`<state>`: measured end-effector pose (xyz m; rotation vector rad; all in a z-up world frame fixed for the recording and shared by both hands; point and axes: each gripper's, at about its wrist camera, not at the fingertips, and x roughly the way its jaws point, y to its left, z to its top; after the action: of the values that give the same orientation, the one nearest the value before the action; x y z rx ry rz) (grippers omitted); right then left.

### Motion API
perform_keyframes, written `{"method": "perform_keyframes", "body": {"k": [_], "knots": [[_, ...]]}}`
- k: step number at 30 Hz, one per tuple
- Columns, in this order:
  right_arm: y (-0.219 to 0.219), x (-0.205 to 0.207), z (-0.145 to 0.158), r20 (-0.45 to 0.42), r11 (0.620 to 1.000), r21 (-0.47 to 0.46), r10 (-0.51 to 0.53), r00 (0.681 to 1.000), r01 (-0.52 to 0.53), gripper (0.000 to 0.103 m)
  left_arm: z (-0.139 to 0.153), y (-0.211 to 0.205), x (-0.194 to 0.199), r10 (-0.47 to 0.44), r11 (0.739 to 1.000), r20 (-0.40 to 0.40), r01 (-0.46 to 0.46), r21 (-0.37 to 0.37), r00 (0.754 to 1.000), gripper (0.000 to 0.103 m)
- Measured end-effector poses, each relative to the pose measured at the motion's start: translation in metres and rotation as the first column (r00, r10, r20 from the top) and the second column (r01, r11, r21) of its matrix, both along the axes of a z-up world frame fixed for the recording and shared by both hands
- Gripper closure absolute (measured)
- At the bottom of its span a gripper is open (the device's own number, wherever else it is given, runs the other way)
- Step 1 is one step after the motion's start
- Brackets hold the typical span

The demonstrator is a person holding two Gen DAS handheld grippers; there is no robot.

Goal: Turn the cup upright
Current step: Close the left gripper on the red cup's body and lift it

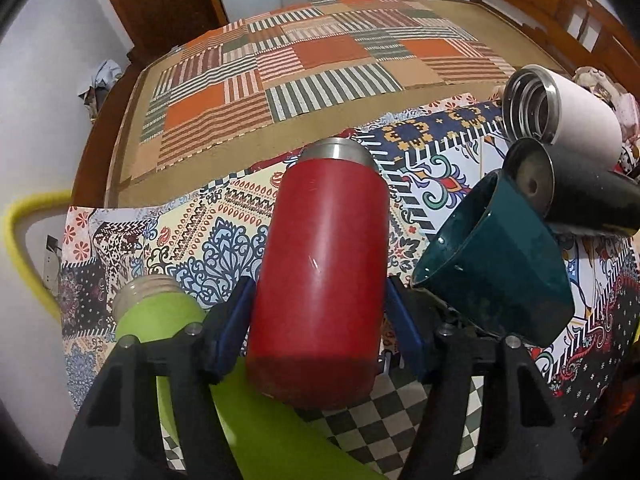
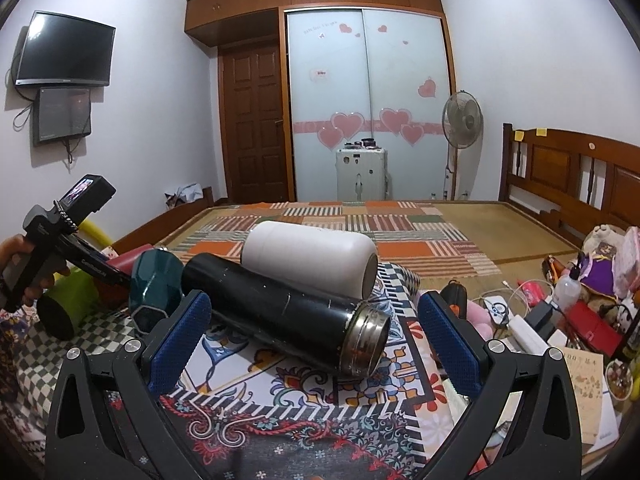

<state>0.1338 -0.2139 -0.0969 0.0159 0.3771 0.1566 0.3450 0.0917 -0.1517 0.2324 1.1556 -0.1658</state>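
In the left wrist view my left gripper [image 1: 318,312] is shut on a red cup [image 1: 320,264], which points away with its steel rim at the far end. A green cup [image 1: 160,312] lies at the lower left and a teal cup [image 1: 496,256] on its side at the right. A black cup [image 2: 280,304] and a white cup [image 2: 308,260] lie on their sides. My right gripper [image 2: 312,340] is open and empty, its blue pads [image 2: 180,340] on either side of the black cup and just short of it.
The cups rest on a patterned cloth [image 2: 304,400] over a bed with a striped patchwork mat [image 1: 288,68]. Clutter of cables, bottles and boxes [image 2: 560,312] lies at the right. The wooden headboard [image 2: 572,176] stands at the far right.
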Motion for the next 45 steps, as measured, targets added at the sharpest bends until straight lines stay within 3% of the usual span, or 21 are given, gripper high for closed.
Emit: {"method": "perform_keyframes", "body": {"k": [6, 13, 19, 33, 36, 45], "knots": [[-0.001, 0.003, -0.002, -0.009, 1.000, 0.000, -0.005, 1.000, 0.005, 0.000, 0.004, 0.000, -0.001, 0.029, 1.000, 0.027, -0.029, -0.013, 0.999, 0.039], [-0.004, -0.002, 0.002, 0.001, 1.000, 0.004, -0.010, 1.000, 0.010, 0.000, 0.024, 0.011, -0.001, 0.105, 0.993, 0.069, -0.101, -0.058, 0.992, 0.041], [-0.007, -0.008, 0.010, 0.022, 1.000, 0.018, -0.010, 1.000, 0.009, 0.000, 0.047, 0.008, -0.011, 0.118, 0.992, 0.117, -0.112, -0.061, 0.986, 0.042], [-0.009, -0.027, 0.024, 0.066, 0.999, 0.039, 0.004, 0.998, -0.006, 0.000, 0.080, -0.020, -0.064, 0.054, 0.998, 0.177, -0.048, -0.041, 0.983, 0.042], [-0.009, -0.031, 0.027, 0.076, 0.999, 0.039, 0.007, 0.997, -0.010, 0.000, 0.082, -0.024, -0.073, 0.058, 0.996, 0.165, -0.046, -0.078, 0.985, 0.042], [-0.012, -0.039, 0.031, 0.092, 0.999, 0.036, -0.004, 0.996, 0.000, 0.000, 0.099, -0.071, -0.102, -0.056, 0.993, 0.196, 0.076, -0.095, 0.979, 0.042]]}}
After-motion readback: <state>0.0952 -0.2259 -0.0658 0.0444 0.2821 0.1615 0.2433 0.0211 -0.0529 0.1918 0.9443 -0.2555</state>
